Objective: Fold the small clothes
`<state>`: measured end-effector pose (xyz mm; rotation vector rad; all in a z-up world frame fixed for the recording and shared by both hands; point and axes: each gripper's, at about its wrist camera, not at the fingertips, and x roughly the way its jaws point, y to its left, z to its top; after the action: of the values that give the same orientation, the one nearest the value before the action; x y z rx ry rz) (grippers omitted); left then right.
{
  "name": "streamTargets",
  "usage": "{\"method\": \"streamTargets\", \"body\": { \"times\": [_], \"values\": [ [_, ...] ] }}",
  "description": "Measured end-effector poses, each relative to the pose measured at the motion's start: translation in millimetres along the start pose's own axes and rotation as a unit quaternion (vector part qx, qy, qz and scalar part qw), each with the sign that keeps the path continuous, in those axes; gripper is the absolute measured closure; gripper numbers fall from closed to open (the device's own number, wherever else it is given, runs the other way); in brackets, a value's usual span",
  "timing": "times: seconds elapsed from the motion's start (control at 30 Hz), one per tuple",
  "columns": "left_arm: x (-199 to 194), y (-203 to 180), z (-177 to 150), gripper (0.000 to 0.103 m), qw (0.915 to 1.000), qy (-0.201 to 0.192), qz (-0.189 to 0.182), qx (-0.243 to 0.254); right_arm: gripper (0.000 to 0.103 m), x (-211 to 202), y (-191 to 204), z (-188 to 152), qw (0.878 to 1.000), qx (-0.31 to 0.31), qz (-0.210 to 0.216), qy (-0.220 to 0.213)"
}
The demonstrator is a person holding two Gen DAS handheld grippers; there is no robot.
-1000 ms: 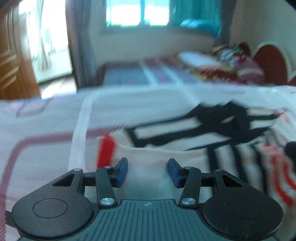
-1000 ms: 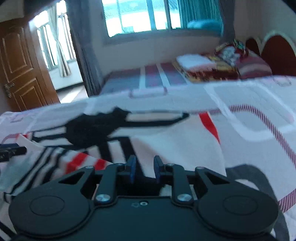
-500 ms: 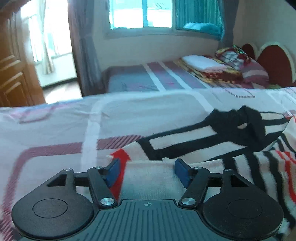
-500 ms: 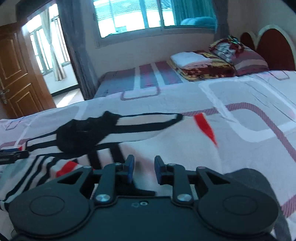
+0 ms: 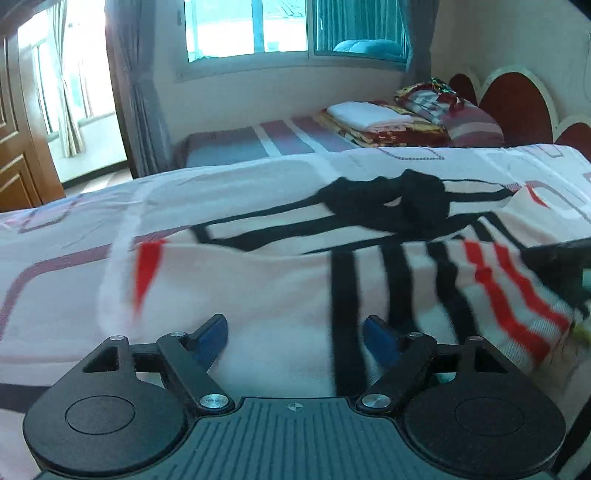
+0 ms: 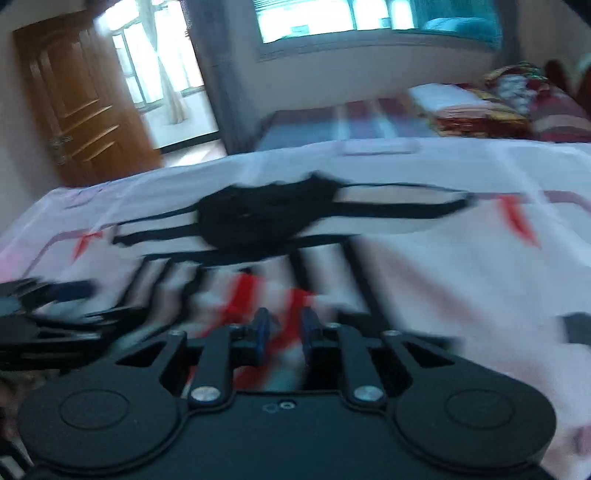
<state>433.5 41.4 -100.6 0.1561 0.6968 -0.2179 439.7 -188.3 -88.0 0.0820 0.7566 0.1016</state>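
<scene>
Now, garment: a small white knitted sweater with black and red stripes and a black collar (image 5: 280, 288) lies spread on the bed, its collar toward the far edge and its plain white part toward the near edge.
Bed: a white bedsheet with maroon outlined rectangles (image 5: 74, 236) covers it under the sweater.
Left hand-held gripper (image 5: 295, 334): its blue-padded jaws stand wide apart and have just been opening; the white knit lies between and under them, and the pads do not press on it.
Right hand-held gripper (image 6: 284, 330): its jaws have just been closing and stand nearly together, with a fold of the red-striped knit between the blue pads; this view is blurred.
Seen across: the left gripper shows as a dark shape at the left edge of the right wrist view, beside the striped part.
Background: a second bed with a folded white cloth on a stack of red patterned blankets (image 5: 369, 114), a window (image 5: 251, 26) and a brown wooden door (image 6: 85, 99).
</scene>
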Motion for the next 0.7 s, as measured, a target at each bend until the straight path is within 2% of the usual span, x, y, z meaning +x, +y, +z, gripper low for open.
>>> {"method": "streamTargets", "body": {
  "times": [0.07, 0.1, 0.13, 0.17, 0.23, 0.3, 0.33, 0.37, 0.43, 0.5, 0.6, 0.7],
  "values": [
    [-13, 3, -1, 0.025, 0.9999, -0.004, 0.008, -0.005, 0.100, -9, -19, -1, 0.999, 0.026, 0.020, 0.012],
    [-18, 3, -1, 0.029, 0.9999, -0.010, 0.002, -0.010, 0.095, -16, -23, -1, 0.999, 0.029, 0.018, 0.011],
    [-25, 0, -2, 0.035, 0.9997, -0.008, -0.012, -0.017, 0.087, -27, -26, -2, 1.000, 0.026, 0.002, -0.002],
    [-25, -3, -1, 0.035, 0.9995, -0.009, -0.024, -0.017, 0.076, -37, -28, -3, 1.000, 0.024, -0.008, -0.015],
    [-25, -22, 2, 0.035, 0.9995, -0.015, -0.028, 0.005, 0.076, -48, -30, -7, 0.999, 0.030, 0.003, -0.022],
    [-14, -40, 0, 0.034, 0.9995, 0.003, -0.016, 0.028, 0.079, -49, -22, -15, 0.999, 0.019, 0.015, -0.025],
    [-9, -44, -3, 0.028, 0.9994, 0.002, -0.008, 0.033, 0.080, -41, -16, -19, 1.000, 0.002, -0.001, -0.011],
    [-8, -42, -8, 0.016, 0.9994, -0.010, 0.000, 0.032, 0.081, -31, -21, -20, 1.000, -0.005, -0.020, 0.007],
    [-9, -25, -10, 0.014, 0.9999, -0.003, -0.010, -0.005, 0.077, -31, -27, -27, 0.999, 0.001, -0.048, 0.007],
    [-23, -16, -9, 0.014, 0.9998, -0.009, -0.002, -0.019, 0.076, -42, -37, -25, 0.998, 0.031, -0.045, 0.008],
    [-35, -1, -16, 0.014, 0.9977, -0.022, -0.002, -0.064, 0.070, -58, -60, -27, 0.995, 0.098, -0.005, -0.010],
    [-24, 1, -29, 0.014, 0.9974, -0.005, 0.020, -0.070, 0.071, -45, -70, -33, 0.987, 0.148, 0.060, 0.018]
  ]
}}
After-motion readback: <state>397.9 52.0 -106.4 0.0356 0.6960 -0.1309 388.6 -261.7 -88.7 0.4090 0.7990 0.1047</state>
